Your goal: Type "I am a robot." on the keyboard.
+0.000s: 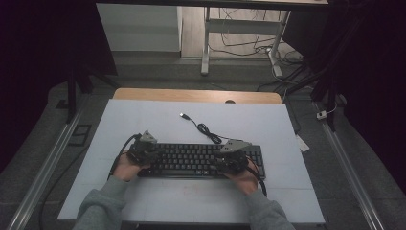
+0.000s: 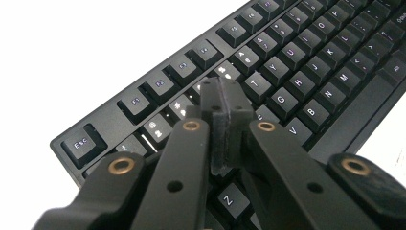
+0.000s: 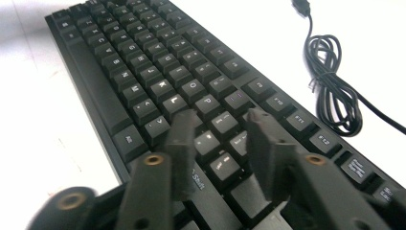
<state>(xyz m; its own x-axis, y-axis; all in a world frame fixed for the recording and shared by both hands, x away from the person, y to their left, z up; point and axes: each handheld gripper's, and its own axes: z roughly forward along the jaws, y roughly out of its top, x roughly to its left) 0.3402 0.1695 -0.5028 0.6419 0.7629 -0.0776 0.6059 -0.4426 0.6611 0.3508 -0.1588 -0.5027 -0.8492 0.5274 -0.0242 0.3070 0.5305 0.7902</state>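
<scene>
Pale, matte sheeting covers the table (image 1: 143, 120), leaving a strip of warm wood bare along its far edge; grey carpet and metal desk legs lie beyond it. On the sheet, towards the near side, rests a flat black keyboard (image 1: 191, 160), a long rectangle of low, square, slightly dished keycaps with white legends. Its thin black cable (image 1: 207, 130) runs from the back edge across the sheet, bundled into a loose coil and ending in a small plug.

Over the keyboard's left end sits the left gripper (image 2: 226, 98), held in a grey-sleeved hand. Its two black jaws are clenched pad against pad with nothing between them, the rubbery pads forming one block whose tip hovers at the upper key rows near the number keys. Brass-coloured pivots dot its angular plastic links.

At the keyboard's right end sits the right gripper (image 3: 222, 127), its jaws standing apart with a clear gap, no key or object pinched between them; their blunt tips hang just over the keys near the Shift key.
</scene>
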